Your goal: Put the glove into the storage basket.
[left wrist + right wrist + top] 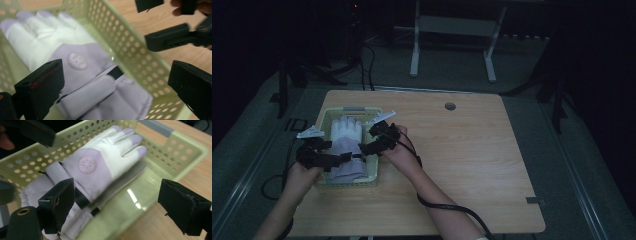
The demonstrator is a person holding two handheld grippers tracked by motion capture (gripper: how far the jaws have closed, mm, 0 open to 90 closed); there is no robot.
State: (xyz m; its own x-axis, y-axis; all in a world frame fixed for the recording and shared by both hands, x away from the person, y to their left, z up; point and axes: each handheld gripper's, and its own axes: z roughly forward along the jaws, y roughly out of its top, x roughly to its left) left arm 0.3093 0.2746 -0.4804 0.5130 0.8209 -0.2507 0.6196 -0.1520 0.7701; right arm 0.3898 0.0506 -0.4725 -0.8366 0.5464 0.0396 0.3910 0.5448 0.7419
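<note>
Hovering both grippers (343, 157) (371, 141) with jaws wide apart, since I've laid the glove (346, 145) inside the basket (377, 152) near the table's (472, 165) left edge.

Lilac-white glove (346, 146) flat in basket (326, 120)

High view: dim overall; room behind the bench (472, 150) lost in near black.
Bench surface: evenly lit, faint shadows only.
Left gripper view: brighter; glove (82, 65) and basket (130, 47) softly blurred; near tongs (117, 87) out of focus.
Right gripper view: motion blur on the basket rim; glare streak noted on the basket floor.
</note>
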